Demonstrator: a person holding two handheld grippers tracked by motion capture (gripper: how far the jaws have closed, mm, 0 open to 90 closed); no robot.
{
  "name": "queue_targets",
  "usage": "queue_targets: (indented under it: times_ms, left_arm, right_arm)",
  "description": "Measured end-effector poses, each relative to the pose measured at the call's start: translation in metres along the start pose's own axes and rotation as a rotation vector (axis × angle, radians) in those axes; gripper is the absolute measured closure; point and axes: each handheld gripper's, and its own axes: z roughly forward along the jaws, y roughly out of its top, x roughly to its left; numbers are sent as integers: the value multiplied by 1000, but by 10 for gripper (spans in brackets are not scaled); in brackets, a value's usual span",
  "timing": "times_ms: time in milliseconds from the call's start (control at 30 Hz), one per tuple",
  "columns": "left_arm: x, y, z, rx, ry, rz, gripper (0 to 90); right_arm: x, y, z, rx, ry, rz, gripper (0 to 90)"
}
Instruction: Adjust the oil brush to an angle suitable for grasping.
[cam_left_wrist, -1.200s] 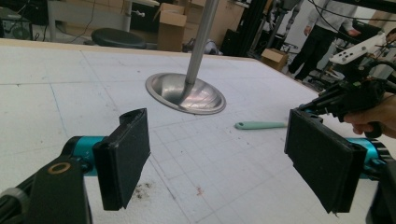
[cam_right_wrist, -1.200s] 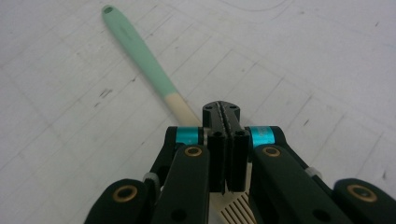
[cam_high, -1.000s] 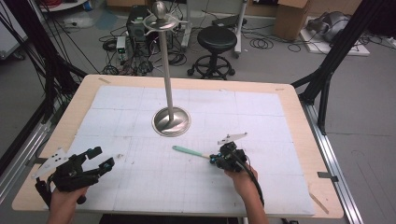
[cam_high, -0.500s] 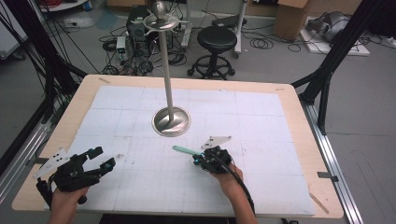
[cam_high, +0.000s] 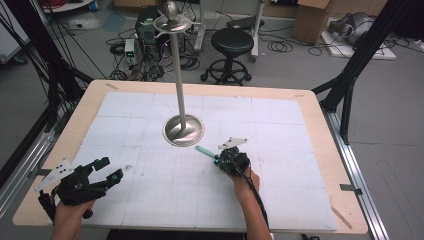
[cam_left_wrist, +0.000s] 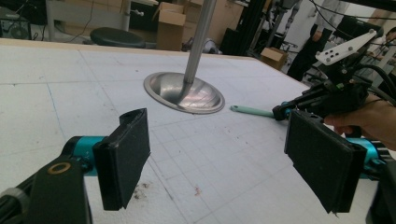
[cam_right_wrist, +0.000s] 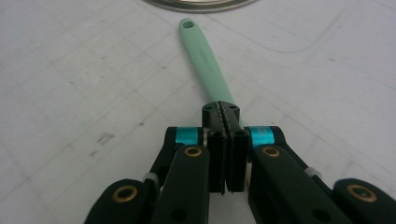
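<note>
Right gripper (cam_right_wrist: 225, 140) has its jaws pressed together on the near end of the mint-green handle (cam_right_wrist: 205, 60), which lies flat on the bench (cam_high: 320, 125) and points away toward the metal stand (cam_high: 183, 131), its holed tip just short of the stand's round base. This looks like the grasp step, just secured. Next, I'd judge, comes a lift, keeping the long handle from swinging into that base. Left gripper (cam_high: 107, 170) waits well apart at the near left corner, jaws spread wide, nothing between them.
</note>
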Motion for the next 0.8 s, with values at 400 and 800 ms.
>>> queue_targets:
  times_ms: [400,800]
  left_arm:
    - [0,0,0,-4,2,5,227]
    - [3,1,-3,-11,10,4,227]
  right_arm:
    - [-19,-23,-69,-272,-3,77,481]
    - [-23,-64,-125,-382,-67,73,175]
